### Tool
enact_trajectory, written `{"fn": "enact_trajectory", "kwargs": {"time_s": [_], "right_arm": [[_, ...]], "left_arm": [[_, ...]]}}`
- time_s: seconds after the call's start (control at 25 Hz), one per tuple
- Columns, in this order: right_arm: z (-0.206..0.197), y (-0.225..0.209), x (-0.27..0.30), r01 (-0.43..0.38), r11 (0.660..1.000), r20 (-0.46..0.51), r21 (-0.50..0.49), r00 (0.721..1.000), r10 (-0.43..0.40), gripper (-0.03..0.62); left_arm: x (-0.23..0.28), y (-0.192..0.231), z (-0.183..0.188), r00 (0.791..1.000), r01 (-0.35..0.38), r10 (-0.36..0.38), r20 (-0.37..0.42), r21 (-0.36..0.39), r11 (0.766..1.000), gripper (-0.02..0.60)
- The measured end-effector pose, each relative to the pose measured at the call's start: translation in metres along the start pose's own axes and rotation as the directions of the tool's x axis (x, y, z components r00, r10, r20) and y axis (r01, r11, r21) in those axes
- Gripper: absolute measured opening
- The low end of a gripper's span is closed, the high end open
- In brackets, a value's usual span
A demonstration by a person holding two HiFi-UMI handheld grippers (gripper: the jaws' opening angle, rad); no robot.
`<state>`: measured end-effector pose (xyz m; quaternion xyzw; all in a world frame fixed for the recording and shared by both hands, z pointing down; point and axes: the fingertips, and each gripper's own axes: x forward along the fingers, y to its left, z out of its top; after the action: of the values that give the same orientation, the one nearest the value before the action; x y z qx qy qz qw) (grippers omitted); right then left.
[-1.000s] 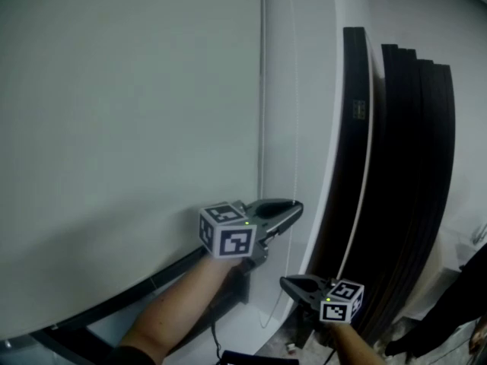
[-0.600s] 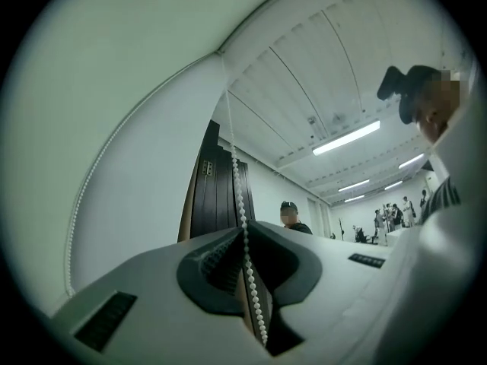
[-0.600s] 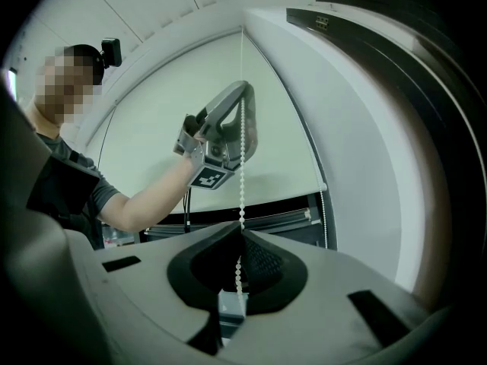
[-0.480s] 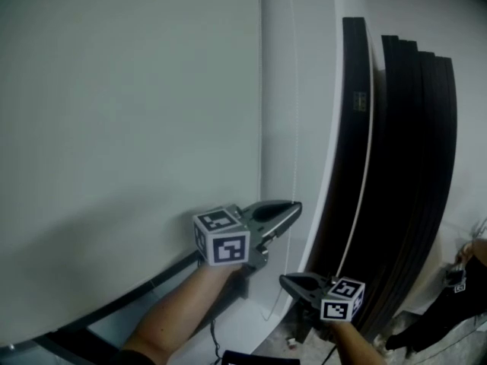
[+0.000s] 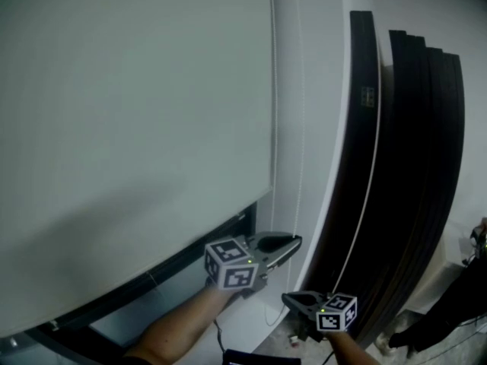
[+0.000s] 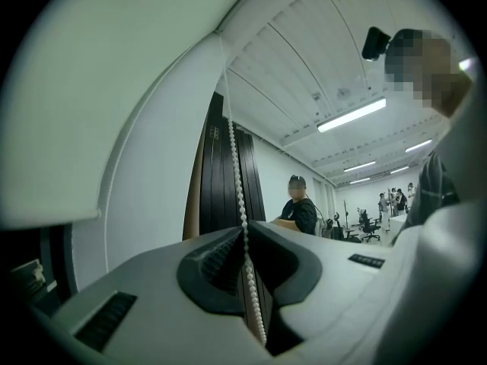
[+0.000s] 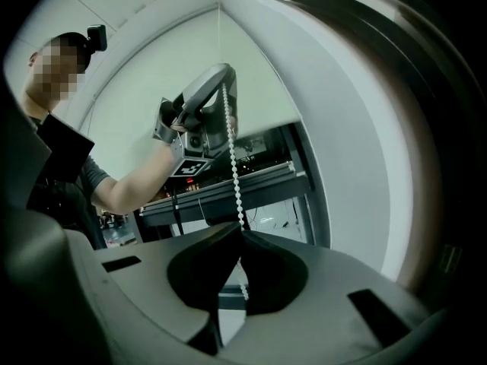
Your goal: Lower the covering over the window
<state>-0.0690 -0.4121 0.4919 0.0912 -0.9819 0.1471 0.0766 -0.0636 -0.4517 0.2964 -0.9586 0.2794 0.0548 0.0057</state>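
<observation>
A pale roller blind (image 5: 129, 128) covers most of the window, and a dark strip of window frame (image 5: 156, 278) shows under its lower edge. A white bead chain (image 5: 301, 158) hangs just right of the blind. My left gripper (image 5: 297, 242) is shut on the chain; in the left gripper view its jaws (image 6: 245, 230) meet with the beads (image 6: 234, 166) running up from between them. Below it, my right gripper (image 5: 286, 298) is shut on the same chain (image 7: 233, 158), which runs from its jaws (image 7: 241, 233) up to the left gripper (image 7: 226, 74).
Tall black panels (image 5: 415, 166) lean against the white wall right of the chain. A person (image 6: 300, 211) stands in the room behind, with office chairs further back. Another person's dark clothing shows at the head view's lower right (image 5: 456, 310).
My left gripper has moved down along the chain, and the right gripper sits slightly lower too. The head view has shifted, so more dark window frame shows under the blind's right corner.
</observation>
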Motion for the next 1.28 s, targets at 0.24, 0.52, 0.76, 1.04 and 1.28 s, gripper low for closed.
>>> {"fn": "enact_trajectory", "kwargs": {"time_s": [0.24,0.52,0.76,1.04,1.28], "right_arm": [[-0.071,-0.009,0.005,0.028,0.996,-0.100,0.079,0.995,-0.020,-0.014],[-0.091,-0.014,-0.002,0.068,0.992,-0.122,0.105,0.991,-0.055,-0.004],[-0.011,-0.005,-0.037,0.056,0.998,-0.056,-0.033,0.997,-0.058,0.058],[0.162,0.037,-0.055,-0.022,0.971,0.132,-0.238,0.990,0.055,0.117],[0.261,0.049,-0.038,-0.019,0.960,0.226,-0.278,0.970,0.085,0.117]], "left_arm": [[-0.005,-0.015,-0.065,0.999,0.023,-0.025,-0.027,-0.063,0.998,0.014],[-0.013,-0.017,-0.085,0.999,0.000,-0.002,-0.044,-0.057,0.998,0.014],[-0.016,-0.022,-0.088,0.998,0.008,-0.012,-0.056,-0.065,0.998,0.014],[-0.012,-0.029,-0.097,0.994,0.048,-0.055,-0.091,-0.074,0.996,0.005],[-0.012,-0.041,-0.096,0.990,0.106,-0.114,-0.079,-0.104,0.989,0.004]]}}
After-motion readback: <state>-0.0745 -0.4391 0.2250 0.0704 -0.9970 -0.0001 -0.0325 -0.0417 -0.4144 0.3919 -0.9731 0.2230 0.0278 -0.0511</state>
